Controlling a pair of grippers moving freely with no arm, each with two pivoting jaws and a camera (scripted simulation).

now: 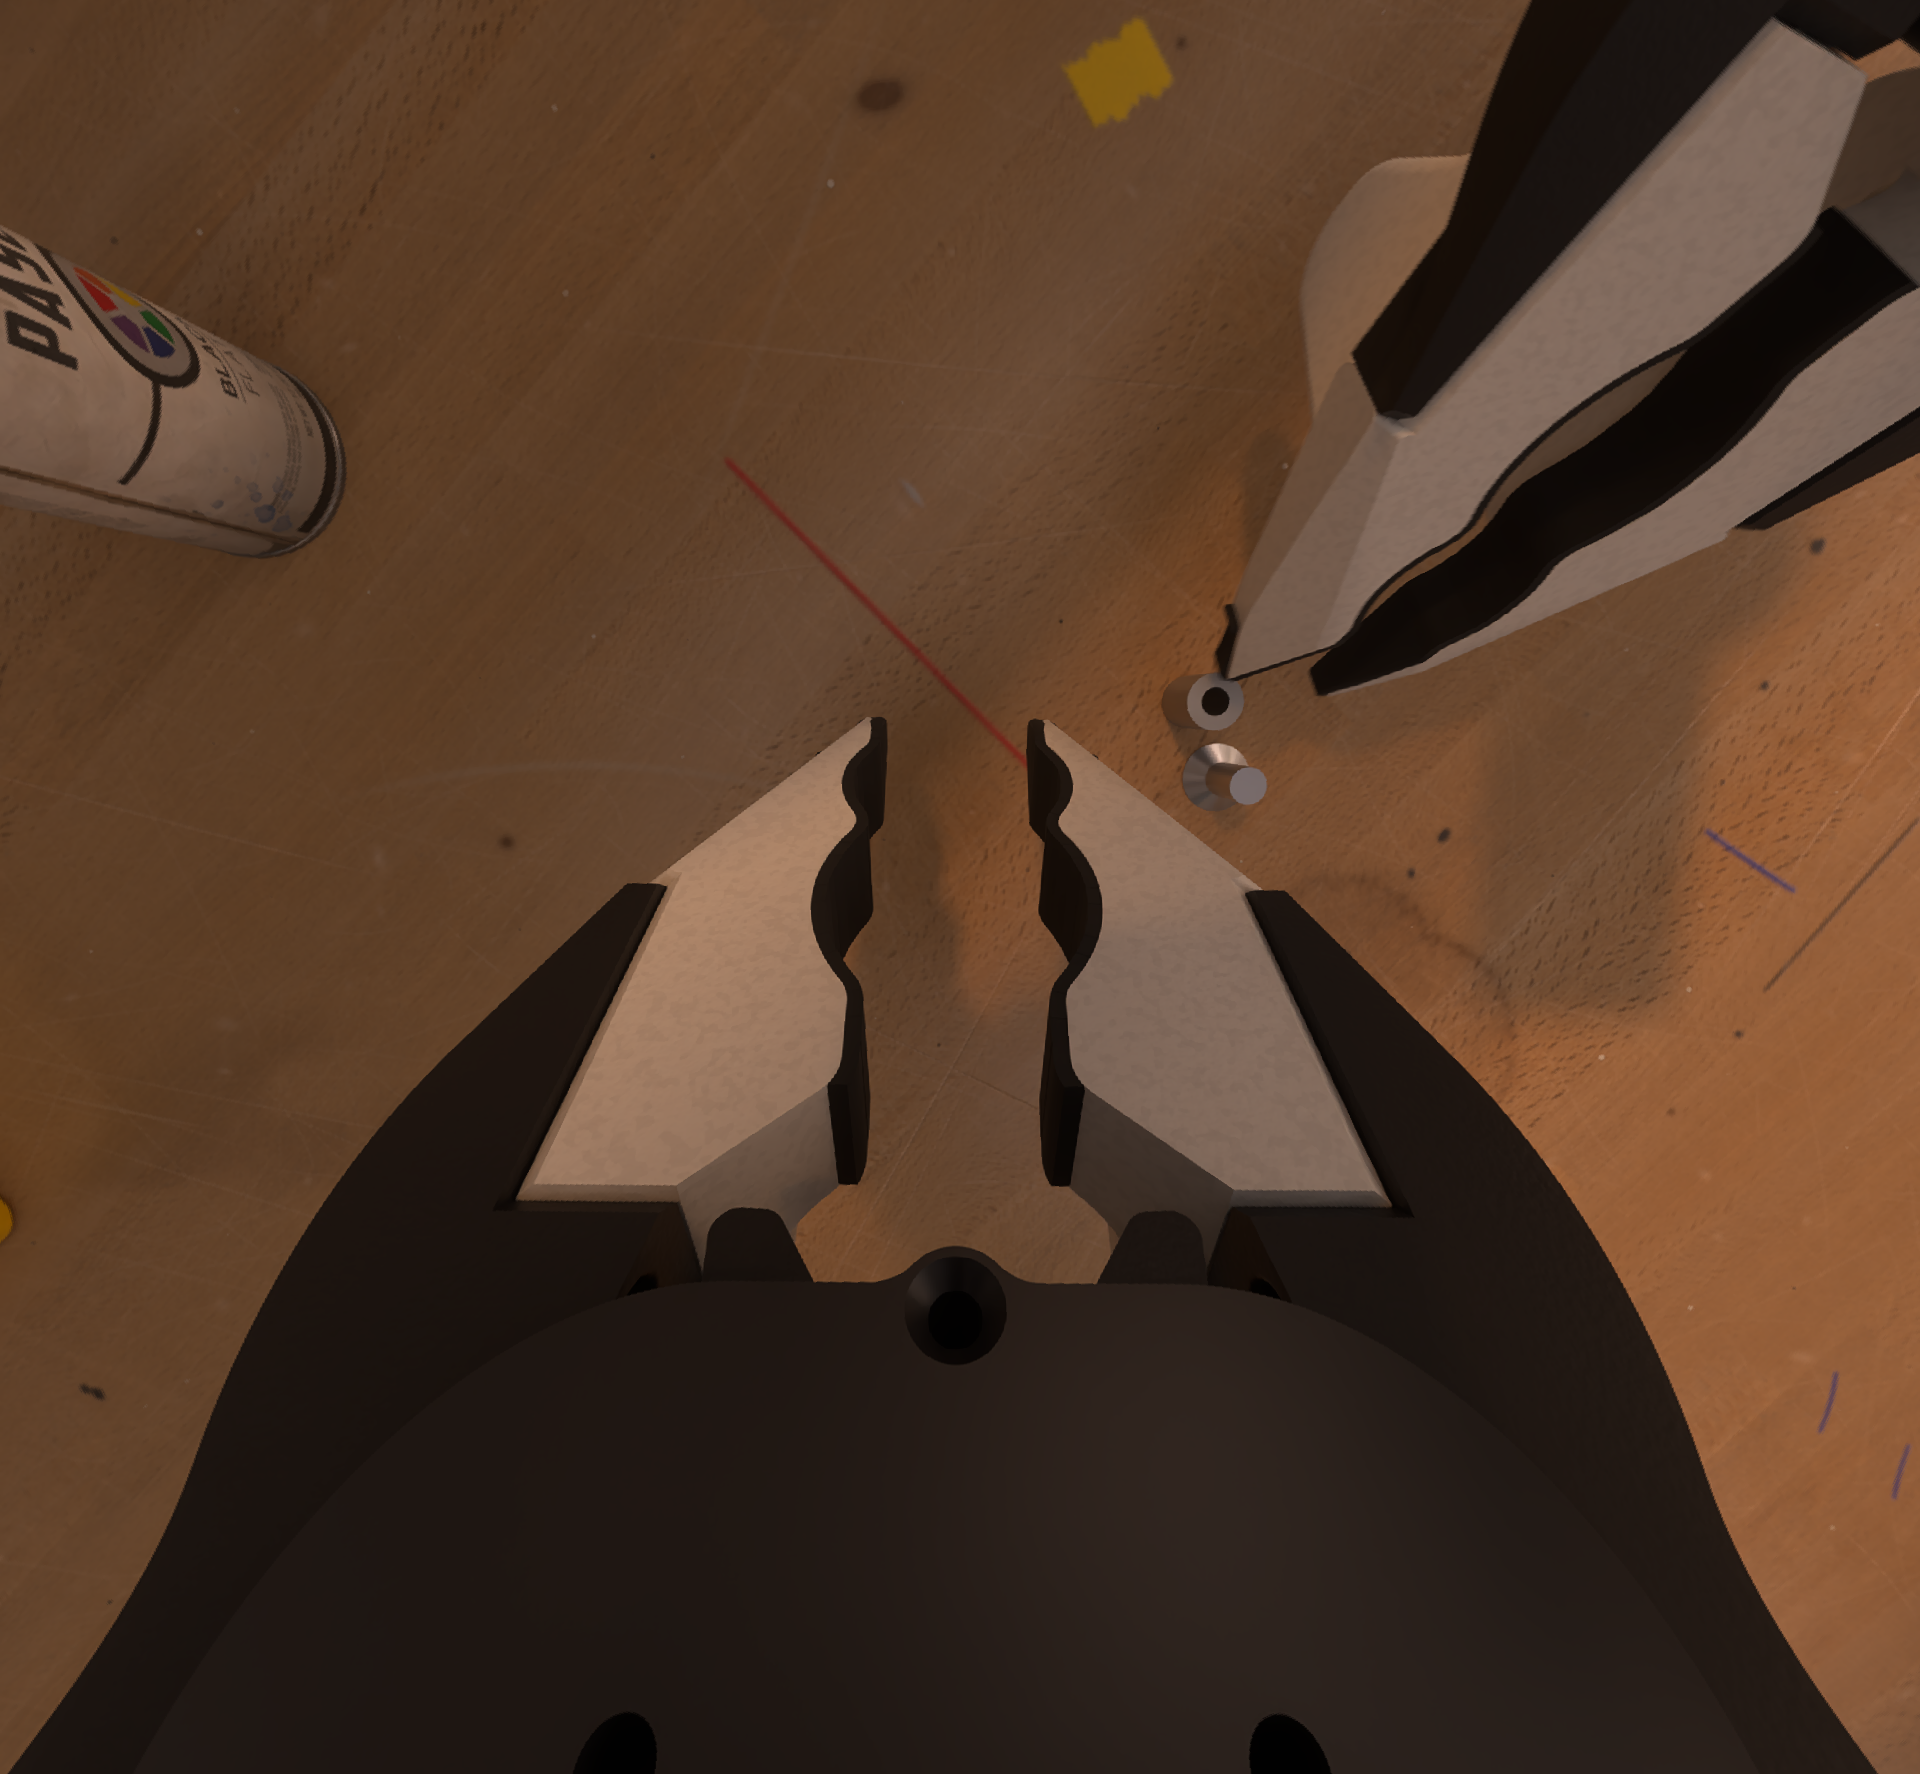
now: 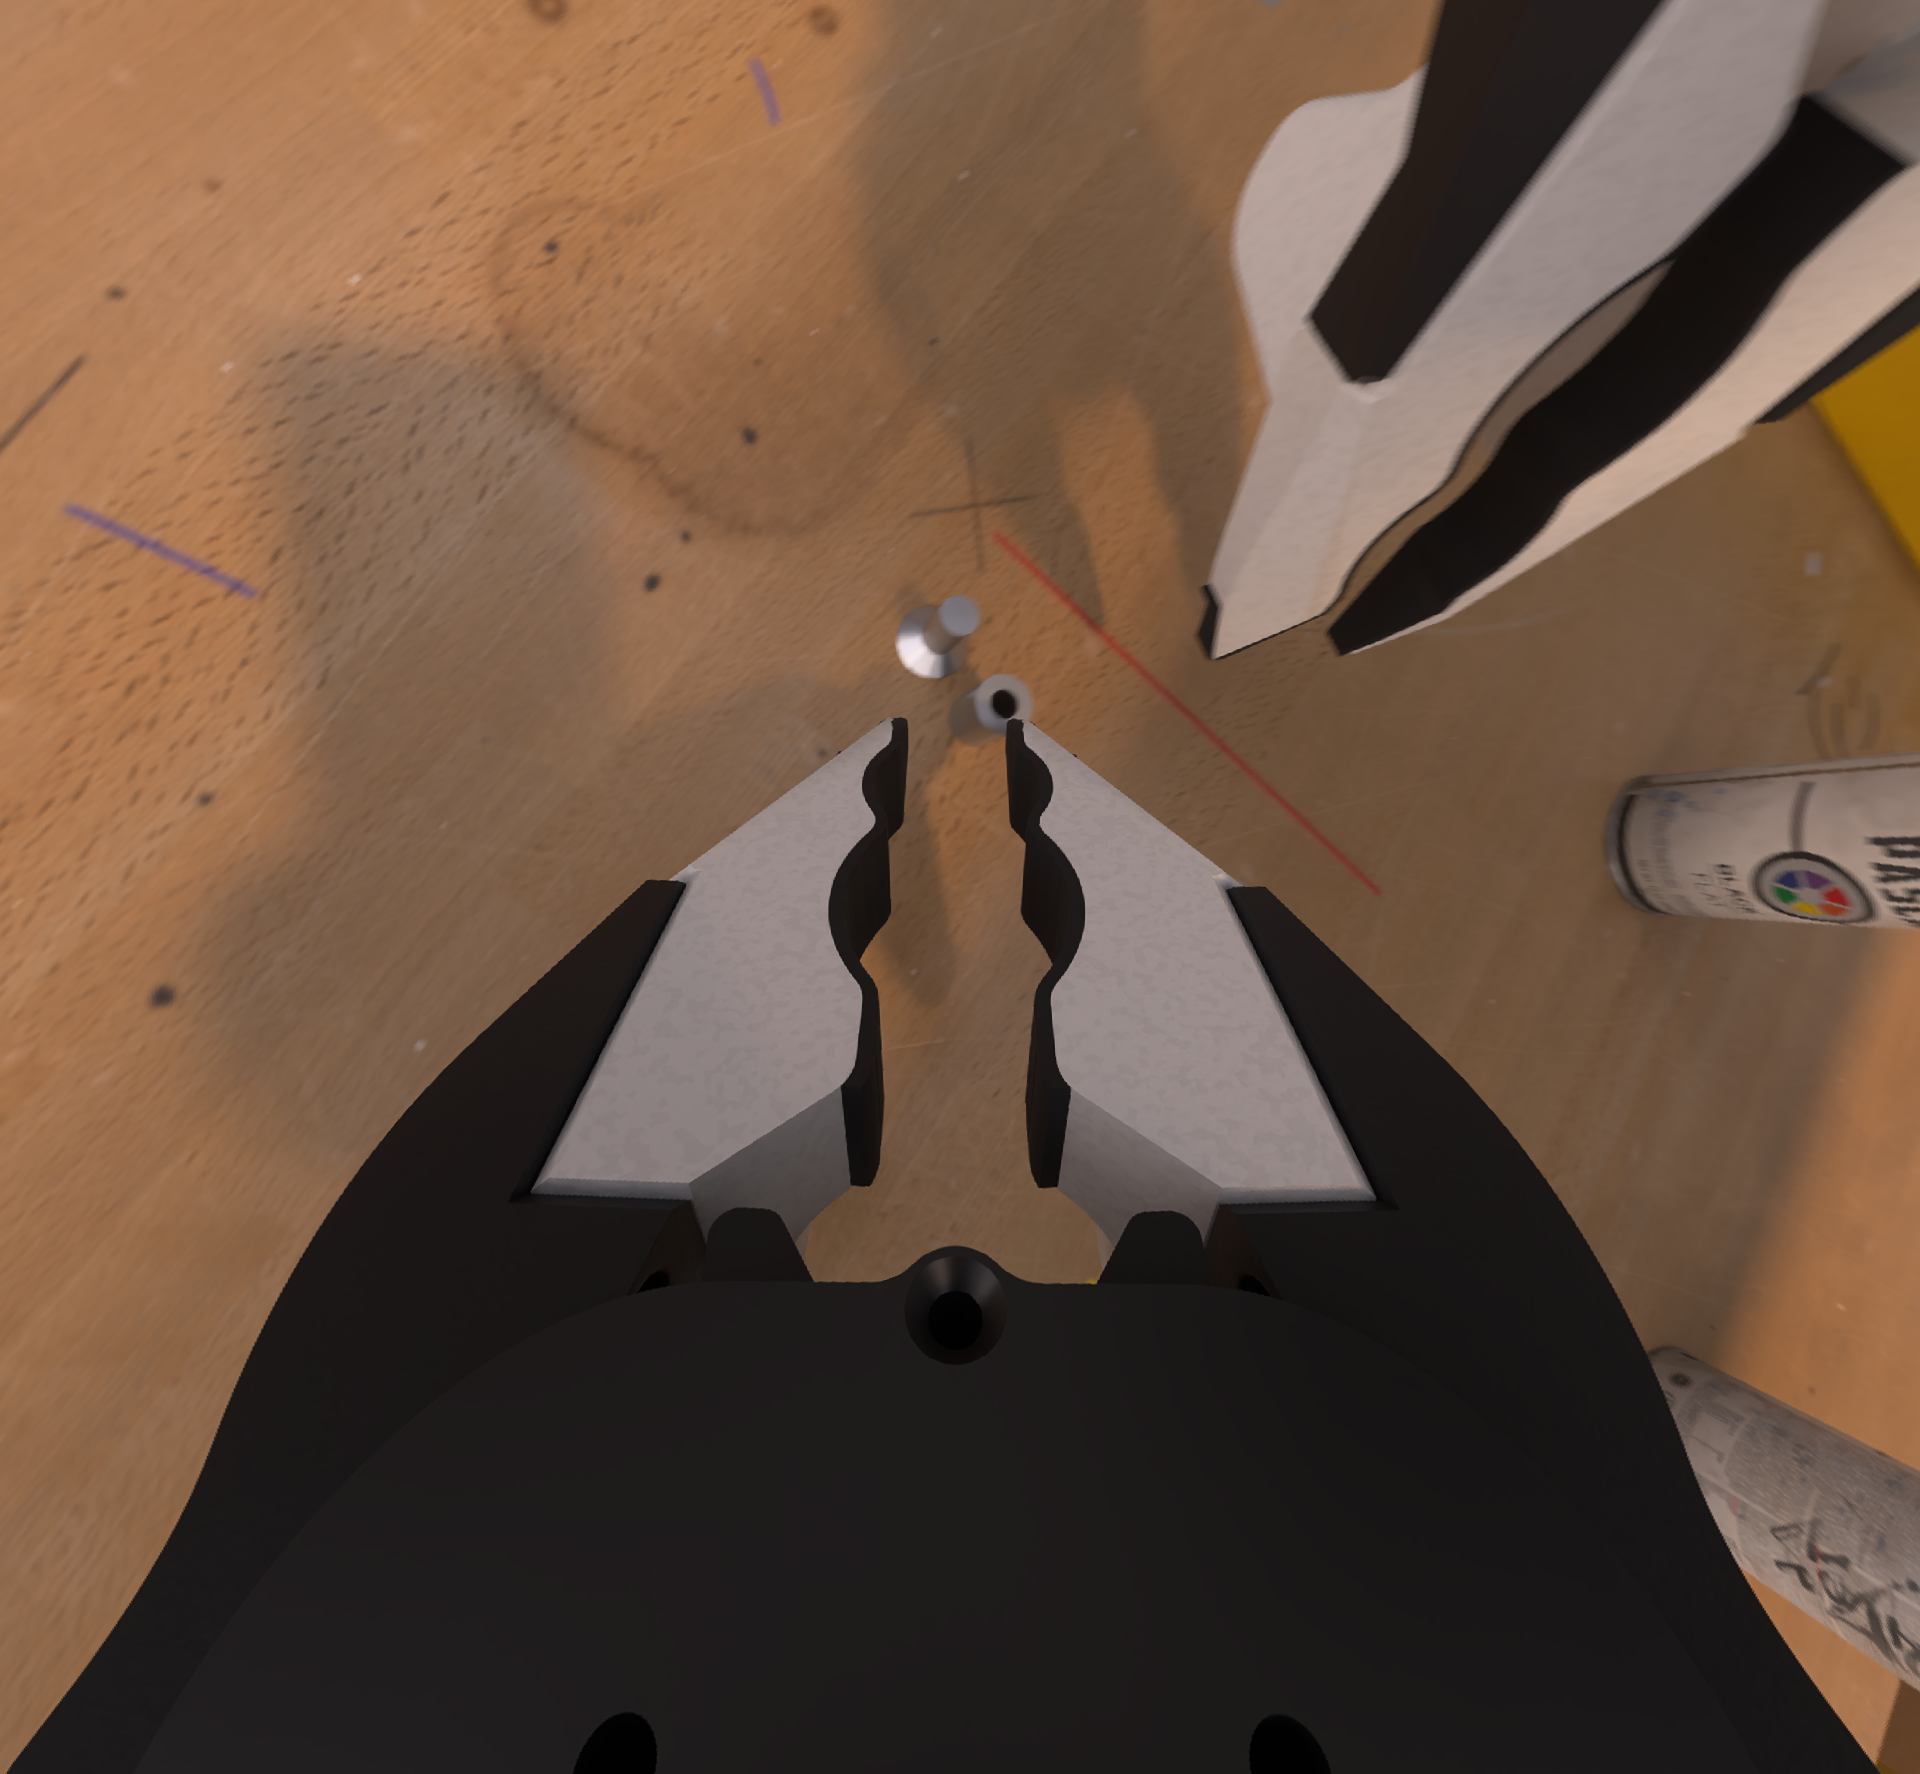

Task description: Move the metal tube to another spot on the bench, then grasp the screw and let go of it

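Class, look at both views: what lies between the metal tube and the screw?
Nothing: only a narrow strip of bare bench separates the metal tube from the screw, clearest in the right wrist view.

two tools [image 1: 957, 737] [image 2: 956, 737], one metal tube [image 1: 1214, 701], one screw [image 1: 1226, 779], two spray cans [image 2: 1766, 857] [image 2: 1787, 1516]

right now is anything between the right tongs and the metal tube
Nothing visible. The metal tube stands on bare bench just ahead of the open right tongs, near one tip. The screw lies beyond it, not between.
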